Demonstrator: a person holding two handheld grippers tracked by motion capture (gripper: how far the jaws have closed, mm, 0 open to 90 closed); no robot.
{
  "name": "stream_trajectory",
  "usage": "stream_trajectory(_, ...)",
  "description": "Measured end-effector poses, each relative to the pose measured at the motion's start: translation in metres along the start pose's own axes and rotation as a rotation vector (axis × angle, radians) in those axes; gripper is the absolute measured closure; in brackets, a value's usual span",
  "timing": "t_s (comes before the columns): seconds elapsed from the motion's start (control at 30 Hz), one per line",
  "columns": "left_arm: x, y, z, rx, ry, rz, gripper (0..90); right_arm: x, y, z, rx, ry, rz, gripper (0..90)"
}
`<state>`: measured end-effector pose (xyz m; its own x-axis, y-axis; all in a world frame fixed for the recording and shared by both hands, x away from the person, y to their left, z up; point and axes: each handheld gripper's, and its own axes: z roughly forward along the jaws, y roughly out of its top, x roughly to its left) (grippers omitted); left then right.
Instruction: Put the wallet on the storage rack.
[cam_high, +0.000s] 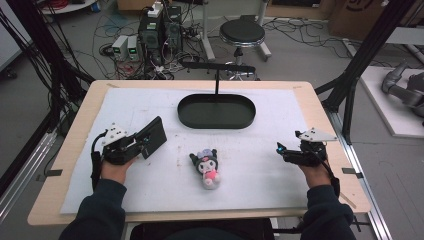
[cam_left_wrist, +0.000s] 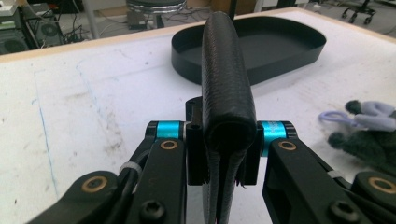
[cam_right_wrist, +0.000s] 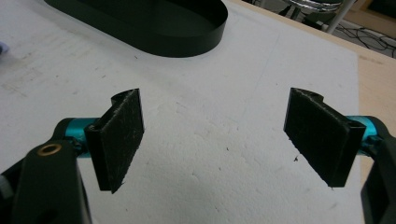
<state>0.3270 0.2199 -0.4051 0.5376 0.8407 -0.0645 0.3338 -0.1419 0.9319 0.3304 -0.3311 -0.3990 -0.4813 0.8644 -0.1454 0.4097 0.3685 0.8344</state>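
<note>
My left gripper (cam_high: 141, 145) (cam_left_wrist: 223, 156) is shut on a black leather wallet (cam_high: 154, 135) (cam_left_wrist: 226, 79), which stands on edge between the pads and points toward the oval tray. A small plush toy (cam_high: 208, 166) (cam_left_wrist: 369, 133) with a black hood and pink body lies on the white mat, between the two grippers. At the mat's right side my right gripper (cam_high: 281, 149) (cam_right_wrist: 219, 135) is open, with only bare mat between its pads.
A black oval tray (cam_high: 216, 123) (cam_left_wrist: 280, 65) (cam_right_wrist: 187, 44) sits at the back middle of the white mat (cam_high: 260, 175), with a thin black stand (cam_high: 216, 67) rising behind it. Beyond the table are a stool (cam_high: 242, 32) and cables on the floor.
</note>
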Motion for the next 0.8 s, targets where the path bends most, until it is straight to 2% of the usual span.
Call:
stream_trajectory(0.07,0.001,0.003,0.000,-0.002,-0.002,0.003,77.4,0.000,0.001,0.000,-0.004,0.000,0.008,20.4)
stream_trajectory(0.13,0.003,0.015,0.004,-0.026,-0.028,0.016,77.4,-0.001,0.002,0.001,-0.007,0.001,0.007,20.4)
stream_trajectory(0.17,0.003,0.015,0.004,-0.026,-0.028,0.016,77.4,-0.001,0.002,0.000,-0.009,0.000,0.010,20.4)
stream_trajectory(0.2,0.003,0.019,0.007,-0.037,-0.040,0.022,77.4,-0.001,0.002,0.000,-0.010,0.002,0.012,20.4)
stream_trajectory(0.23,0.004,0.027,0.012,-0.055,-0.075,0.038,77.4,-0.002,0.002,0.000,-0.010,0.002,0.016,20.4)
stream_trajectory(0.3,0.004,0.031,0.015,-0.066,-0.089,0.046,77.4,-0.002,0.002,0.001,-0.012,0.001,0.017,20.5)
stream_trajectory(0.33,0.005,0.039,0.021,-0.083,-0.112,0.055,77.4,-0.003,0.002,0.002,-0.011,0.002,0.019,20.4)
stream_trajectory(0.37,0.005,0.039,0.021,-0.083,-0.112,0.055,77.4,-0.003,0.002,0.002,-0.010,0.003,0.020,20.4)
stream_trajectory(0.43,0.005,0.052,0.032,-0.098,-0.141,0.068,77.3,-0.002,0.002,0.003,-0.007,0.003,0.012,20.5)
stream_trajectory(0.47,0.005,0.052,0.032,-0.098,-0.141,0.068,77.3,-0.002,0.002,0.003,-0.005,0.003,0.011,20.4)
stream_trajectory(0.53,0.004,0.061,0.046,-0.097,-0.146,0.060,77.2,-0.002,0.002,0.003,-0.005,0.002,0.013,20.6)
stream_trajectory(0.6,0.003,0.064,0.050,-0.098,-0.147,0.060,77.2,-0.002,0.003,0.002,-0.012,0.000,0.021,20.6)
stream_trajectory(0.63,0.002,0.069,0.058,-0.101,-0.162,0.054,77.2,-0.003,0.003,0.001,-0.015,0.003,0.026,20.6)
stream_trajectory(0.67,0.002,0.069,0.058,-0.101,-0.162,0.054,77.2,-0.003,0.003,0.001,-0.015,0.003,0.026,20.6)
stream_trajectory(0.7,0.000,0.075,0.066,-0.127,-0.180,0.042,77.2,-0.004,0.003,0.001,-0.025,0.003,0.033,20.6)
stream_trajectory(0.77,-0.001,0.077,0.070,-0.138,-0.191,0.034,77.2,-0.004,0.003,0.001,-0.026,0.004,0.039,20.6)
stream_trajectory(0.8,-0.003,0.083,0.078,-0.135,-0.205,0.035,77.2,-0.005,0.003,0.001,-0.027,0.005,0.040,20.6)
